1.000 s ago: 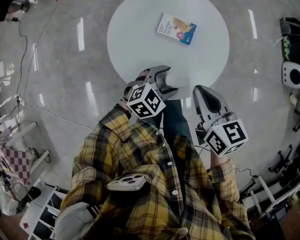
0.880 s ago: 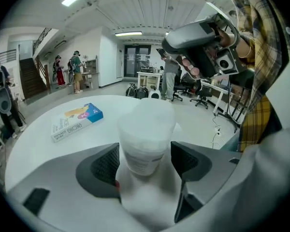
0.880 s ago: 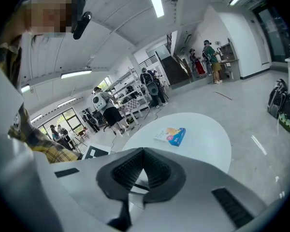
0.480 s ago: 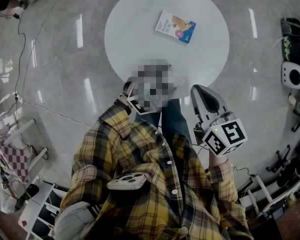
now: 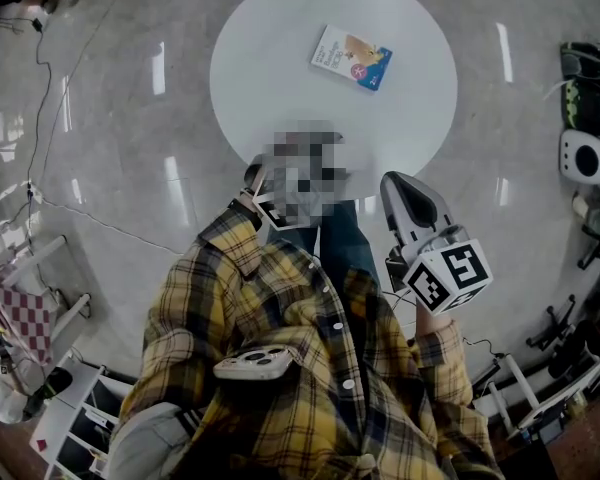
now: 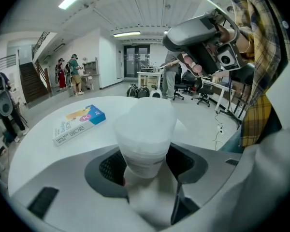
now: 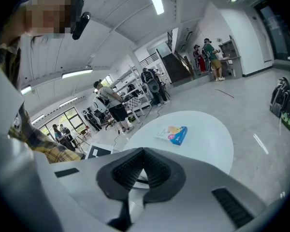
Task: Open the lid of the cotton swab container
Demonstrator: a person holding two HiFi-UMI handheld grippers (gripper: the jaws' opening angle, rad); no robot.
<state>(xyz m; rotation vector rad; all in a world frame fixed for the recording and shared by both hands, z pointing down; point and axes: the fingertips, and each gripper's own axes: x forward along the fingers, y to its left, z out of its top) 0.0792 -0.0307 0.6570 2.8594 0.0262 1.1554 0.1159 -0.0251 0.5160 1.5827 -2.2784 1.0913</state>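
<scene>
Just tightened left gripper (image 6: 146,166) on cotton swab container (image 6: 145,129); right gripper (image 7: 144,164) clenched empty at white table (image 5: 280,58), glossy floor (image 5: 130,168).

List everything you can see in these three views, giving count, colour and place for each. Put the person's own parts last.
table: 1, white, round, centre
floor: 1, grey, glossy, around the table
box: 1, blue, yellow and white, flat on the table's far side
container: 1, translucent white, upright between the left jaws
cable: 1, dark, on the floor left of the table
bags: at least 2, dark, on the floor right of the table
phone: 1, pale, on the person's chest
shirt: 1, yellow plaid, worn
left gripper: 1, grey, jaws just been closing, pads on the container's sides
right gripper: 1, grey, jaws together, empty
</scene>
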